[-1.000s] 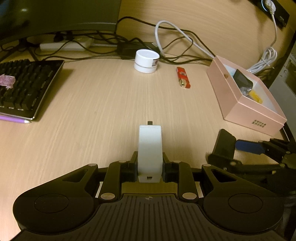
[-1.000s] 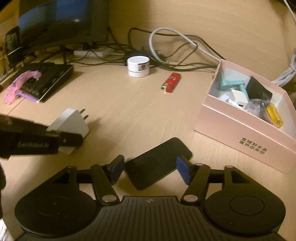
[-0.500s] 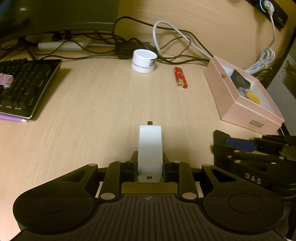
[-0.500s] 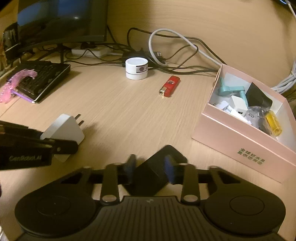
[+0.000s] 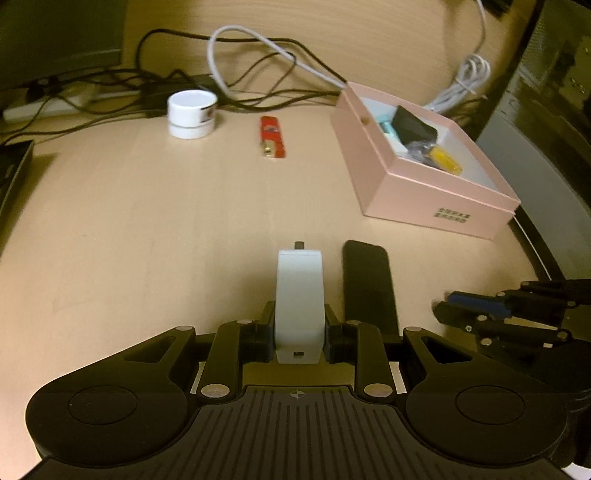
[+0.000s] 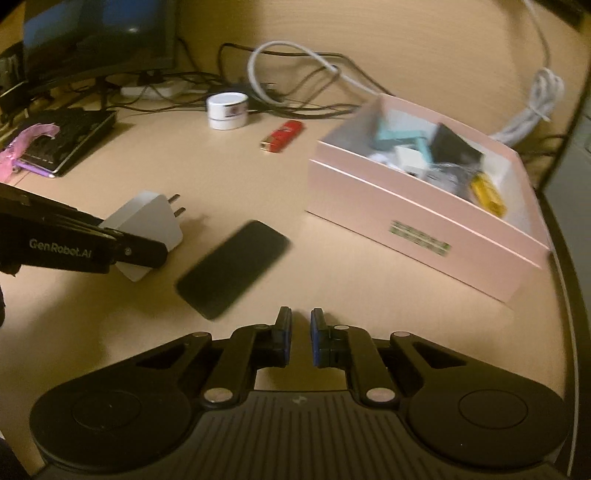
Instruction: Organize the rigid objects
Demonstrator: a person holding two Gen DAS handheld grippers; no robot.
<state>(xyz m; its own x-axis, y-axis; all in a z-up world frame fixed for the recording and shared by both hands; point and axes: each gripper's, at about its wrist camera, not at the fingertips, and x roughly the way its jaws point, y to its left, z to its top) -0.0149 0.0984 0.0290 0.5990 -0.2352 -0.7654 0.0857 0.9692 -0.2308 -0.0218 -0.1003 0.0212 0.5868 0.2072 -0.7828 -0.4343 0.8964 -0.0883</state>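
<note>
Left gripper (image 5: 299,334): we find it clamped on the white charger (image 5: 299,295), gripped by its flanks, prongs pointing forward; the right wrist view shows the charger (image 6: 146,225) lifted at a tilt above the desk (image 5: 147,221).
Right gripper (image 6: 299,343): we note the blue-padded fingers (image 6: 285,341) drawn nearly together with a slim gap and nothing between them — it sits just behind the phone, apart from it.
Black phone (image 6: 232,267): lying flat on the desk, face dark, between the held charger and the pink box; in the left wrist view it lies (image 5: 367,284) just beside the charger, on its right.
Pink box (image 6: 424,221): open-topped, on the right part of the desk; we see a teal item, a white cube-shaped item, a black item and a yellow item (image 6: 487,194) inside, somewhat blurred.
Red lighter (image 5: 272,136): flat on the desk, between the white round container (image 5: 192,112) and the pink box, touching neither.
Rear of desk: tangled black and white cables (image 5: 258,62) — a power strip (image 6: 155,88) behind them.
Far left: a black keyboard (image 6: 70,138) with a pink item (image 6: 29,138) on it, below a monitor (image 6: 96,33).
</note>
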